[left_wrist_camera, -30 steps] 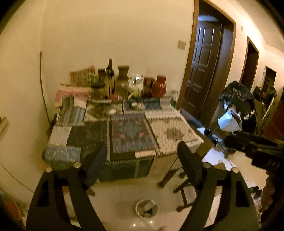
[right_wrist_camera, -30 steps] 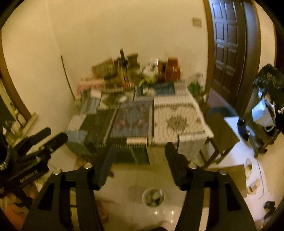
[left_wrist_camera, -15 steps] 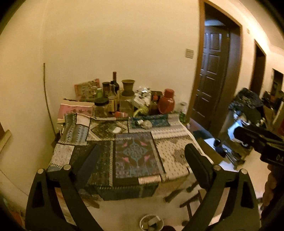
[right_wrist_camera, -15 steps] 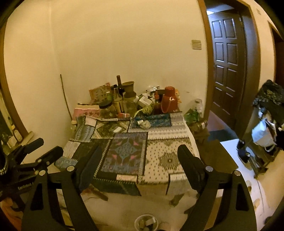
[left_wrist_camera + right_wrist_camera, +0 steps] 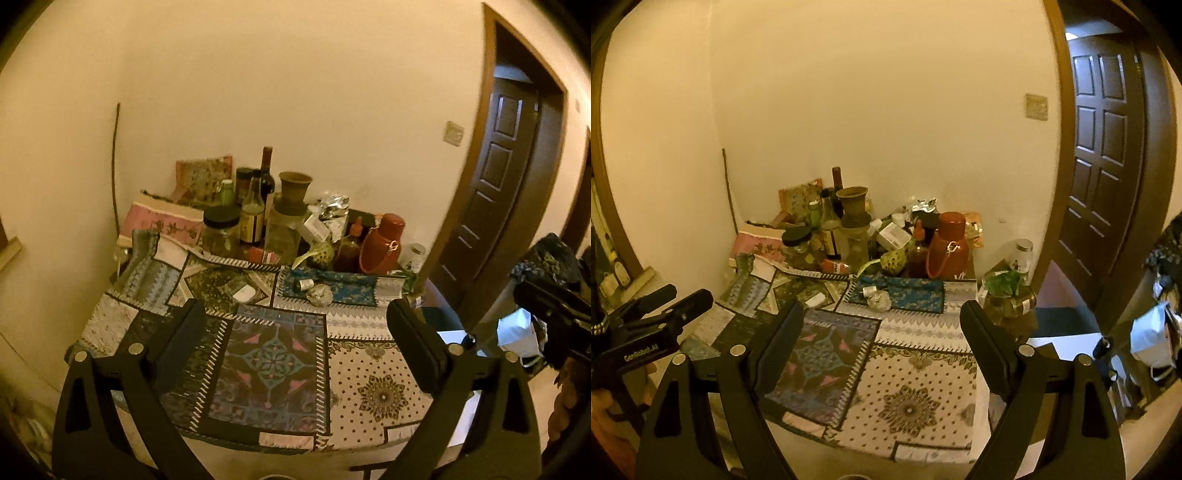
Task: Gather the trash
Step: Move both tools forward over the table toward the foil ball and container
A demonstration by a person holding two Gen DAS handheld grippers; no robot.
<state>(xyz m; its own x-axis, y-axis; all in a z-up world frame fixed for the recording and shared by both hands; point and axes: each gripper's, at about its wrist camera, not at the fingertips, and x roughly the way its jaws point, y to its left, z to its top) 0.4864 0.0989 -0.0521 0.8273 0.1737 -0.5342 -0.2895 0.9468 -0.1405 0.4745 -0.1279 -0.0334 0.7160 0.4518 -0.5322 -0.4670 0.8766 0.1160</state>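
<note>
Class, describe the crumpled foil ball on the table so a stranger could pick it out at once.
Start at the patchwork-covered table against the wall. Find the blue cloth patch just before the red flask. The crumpled foil ball sits on its front edge beside a small white bottle; it alone is silvery, wrinkled and round.

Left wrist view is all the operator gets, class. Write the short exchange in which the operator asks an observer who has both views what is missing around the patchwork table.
Operator: Is my right gripper free? I see only a dark body at my frame's right edge.
Observer: Yes. Its own camera shows the jaws wide apart, with nothing between them.
Operator: What stands off the far right corner of the table? My own finger covers most of it.
Observer: A glass jar with a green plant, just beyond the cloth's edge. I cannot tell what it stands on.
</note>
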